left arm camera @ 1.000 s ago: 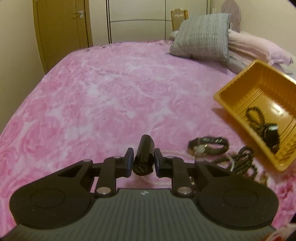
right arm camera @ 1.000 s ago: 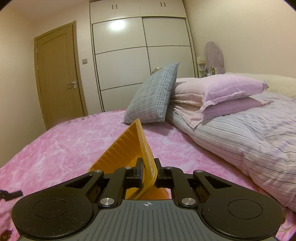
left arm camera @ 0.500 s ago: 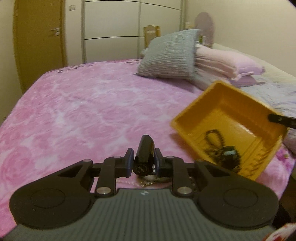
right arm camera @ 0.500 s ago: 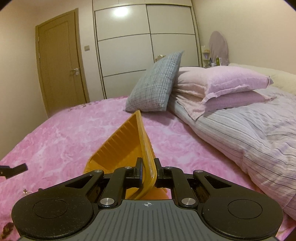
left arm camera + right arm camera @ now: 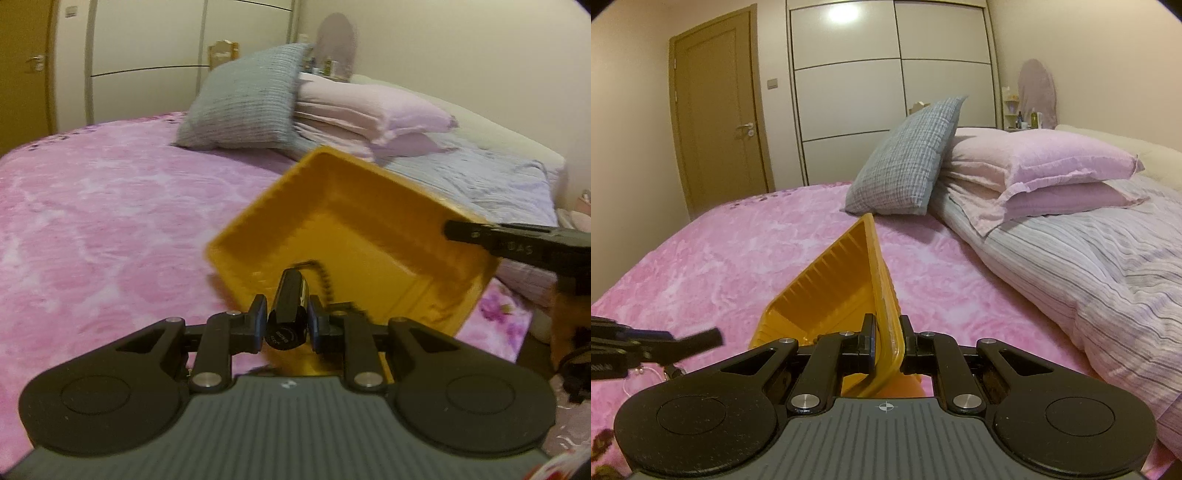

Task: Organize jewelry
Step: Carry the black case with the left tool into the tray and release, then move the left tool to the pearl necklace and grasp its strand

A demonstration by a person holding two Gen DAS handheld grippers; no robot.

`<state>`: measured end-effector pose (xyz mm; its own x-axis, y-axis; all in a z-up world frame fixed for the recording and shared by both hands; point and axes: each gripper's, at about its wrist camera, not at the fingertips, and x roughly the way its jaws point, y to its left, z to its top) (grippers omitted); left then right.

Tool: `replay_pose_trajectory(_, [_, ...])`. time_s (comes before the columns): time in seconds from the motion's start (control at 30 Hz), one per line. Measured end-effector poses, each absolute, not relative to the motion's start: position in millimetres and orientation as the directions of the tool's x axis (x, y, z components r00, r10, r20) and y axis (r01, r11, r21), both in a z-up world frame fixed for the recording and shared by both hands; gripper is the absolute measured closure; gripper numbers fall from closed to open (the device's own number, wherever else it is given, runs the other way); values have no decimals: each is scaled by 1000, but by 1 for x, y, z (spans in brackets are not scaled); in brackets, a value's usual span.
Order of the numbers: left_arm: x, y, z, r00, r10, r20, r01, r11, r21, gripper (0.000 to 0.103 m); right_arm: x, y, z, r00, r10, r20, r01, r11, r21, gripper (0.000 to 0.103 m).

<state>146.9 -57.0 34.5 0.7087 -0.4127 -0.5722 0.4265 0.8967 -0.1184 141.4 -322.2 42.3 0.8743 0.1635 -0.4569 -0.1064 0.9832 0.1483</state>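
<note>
Both hand-held grippers (image 5: pixel 284 325) (image 5: pixel 888 343) clamped, level.

Tray (image 5: pixel 369 221): orange-yellow, ribbed walls. Tube (image 5: pixel 290 306) in the left gripper (image 5: pixel 286 325): glossy black, pale lettering on its end. Beaded chain (image 5: pixel 325 275) in the tray: dark. Both grippers, left and right (image 5: pixel 886 341): black, with grey ribbed bodies. Bed cover (image 5: pixel 92 221): pink, mottled with white floral pattern. Cushion (image 5: pixel 908 158): grey-blue, fine check. Pillows (image 5: pixel 1034 162): plain pale pink. Quilt (image 5: pixel 1089 258): pale lilac with thin dark stripes. Door (image 5: pixel 716 110): brown. Wardrobe (image 5: pixel 886 66): cream panels, dark lines.
</note>
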Motion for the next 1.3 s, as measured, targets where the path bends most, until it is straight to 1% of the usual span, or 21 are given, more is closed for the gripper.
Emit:
replay_pose_trajectory(0.23, [152, -96, 32, 666, -489, -563, 505, 851, -142, 83, 142, -322, 42, 875, 164, -455, -105, 983, 153, 92])
replay_pose_trajectory(0.37, [150, -117, 25, 649, -493, -580, 542, 834, -103, 83, 142, -322, 42, 875, 163, -455, -104, 983, 152, 92])
replay_pose_trajectory(0.43, [151, -121, 21, 634, -498, -591, 549, 828, -109, 83, 142, -323, 42, 875, 163, -457, -104, 983, 152, 92])
replay_pose_trajectory(0.63, [149, -109, 23, 660, -484, -575, 519, 847, -117, 81, 142, -322, 42, 875, 161, -457, -104, 983, 149, 92])
replay_pose_trajectory(0.83, [143, -65, 32, 723, -407, -559, 422, 900, -109, 82, 141, -322, 41, 876, 162, -454, -105, 984, 147, 92])
replay_pose_trajectory(1.17, [127, 32, 27, 795, -191, -575, 177, 981, -81, 82, 140, -319, 41, 879, 158, -449, -106, 985, 139, 92])
replay_pose_trajectory(1.3, [117, 66, 23, 803, -100, -587, 91, 995, -45, 82, 140, -319, 41, 880, 157, -449, -106, 985, 138, 92])
